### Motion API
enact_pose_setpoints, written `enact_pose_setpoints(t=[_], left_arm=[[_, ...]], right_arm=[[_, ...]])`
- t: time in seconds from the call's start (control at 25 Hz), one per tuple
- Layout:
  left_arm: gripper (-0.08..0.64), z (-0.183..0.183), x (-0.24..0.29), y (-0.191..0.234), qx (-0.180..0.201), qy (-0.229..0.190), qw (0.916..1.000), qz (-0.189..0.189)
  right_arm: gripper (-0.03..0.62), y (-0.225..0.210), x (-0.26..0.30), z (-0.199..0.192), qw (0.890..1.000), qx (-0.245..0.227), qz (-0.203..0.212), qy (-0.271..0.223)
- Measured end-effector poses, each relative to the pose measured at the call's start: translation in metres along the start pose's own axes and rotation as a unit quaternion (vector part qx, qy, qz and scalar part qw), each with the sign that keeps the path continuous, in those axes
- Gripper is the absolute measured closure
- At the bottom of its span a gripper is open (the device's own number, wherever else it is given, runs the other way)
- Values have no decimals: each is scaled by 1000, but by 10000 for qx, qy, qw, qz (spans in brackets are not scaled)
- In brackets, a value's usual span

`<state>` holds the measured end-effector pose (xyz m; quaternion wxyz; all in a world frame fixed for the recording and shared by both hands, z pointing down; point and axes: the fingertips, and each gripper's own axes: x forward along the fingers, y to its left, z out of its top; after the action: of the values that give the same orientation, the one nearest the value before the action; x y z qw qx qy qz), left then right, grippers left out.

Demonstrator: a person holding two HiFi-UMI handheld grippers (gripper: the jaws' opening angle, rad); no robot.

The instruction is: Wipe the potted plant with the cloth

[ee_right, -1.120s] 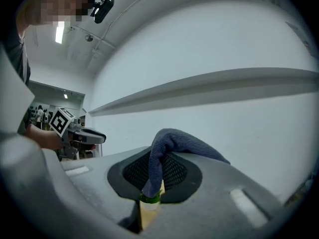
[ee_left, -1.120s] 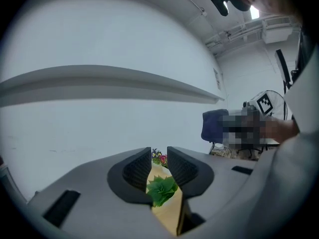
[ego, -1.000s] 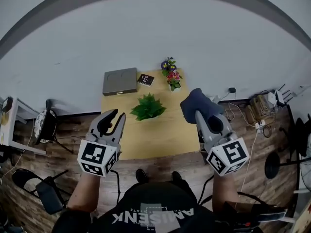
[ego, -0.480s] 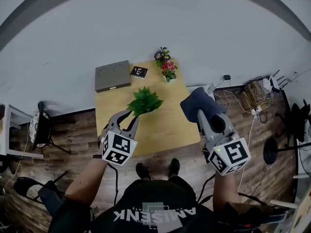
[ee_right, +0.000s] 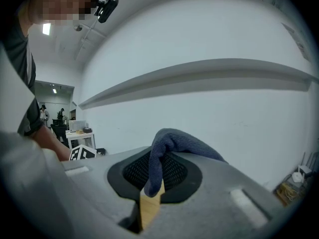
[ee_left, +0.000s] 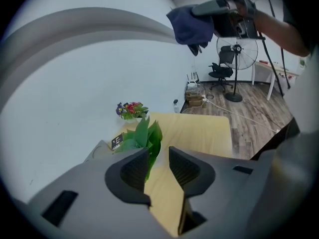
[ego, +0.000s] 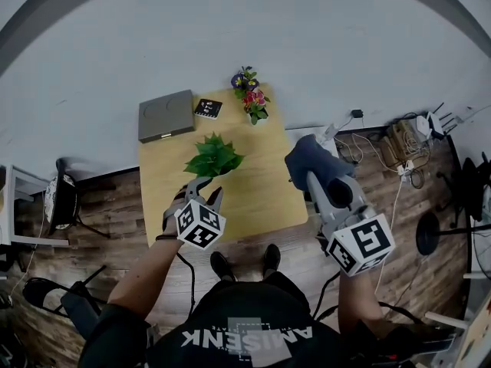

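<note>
Left gripper (ego: 204, 192) dropped to potted plant (ego: 213, 156), jaws just widened, gripping nothing; pot hidden under leaves; right gripper (ego: 311, 178) clamps cloth (ego: 308, 158)

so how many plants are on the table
2: the green leafy plant in the middle of the table, and a small pot of colourful flowers at its far edge. None seems hidden.

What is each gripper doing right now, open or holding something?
Left gripper: open, fingers have just been opening, nothing gripped; potted plant just ahead.
Right gripper: shut on the cloth.
</note>
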<state>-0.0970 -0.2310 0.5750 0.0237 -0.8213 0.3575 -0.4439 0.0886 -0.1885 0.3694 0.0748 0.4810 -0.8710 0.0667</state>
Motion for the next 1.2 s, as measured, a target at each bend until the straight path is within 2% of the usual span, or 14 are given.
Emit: enact_pose_setpoints(t=[0.2,0.36,0.8,1.08,1.2], left_arm=[[449,-7,36,-6,527,385,9976,221],[449,-7,57,-16,705,541,9958,205],[449,-23,100,-14,682,1246,9894,286],[449,-30,113,-7,367,1553,9865,359],[449,-33,116,-5,500,1684,9838,350]], right_arm=[[565,-16,-4,-17,9998,57,-48,206],[565,-20,-7,-24,9996,101,-32,276],[565,-42,-14,-49,9986,315,-124,412],[565,-44,-15,-60,9982,432,72,400],[565,-46,-15,-64,9980,458,45,443]])
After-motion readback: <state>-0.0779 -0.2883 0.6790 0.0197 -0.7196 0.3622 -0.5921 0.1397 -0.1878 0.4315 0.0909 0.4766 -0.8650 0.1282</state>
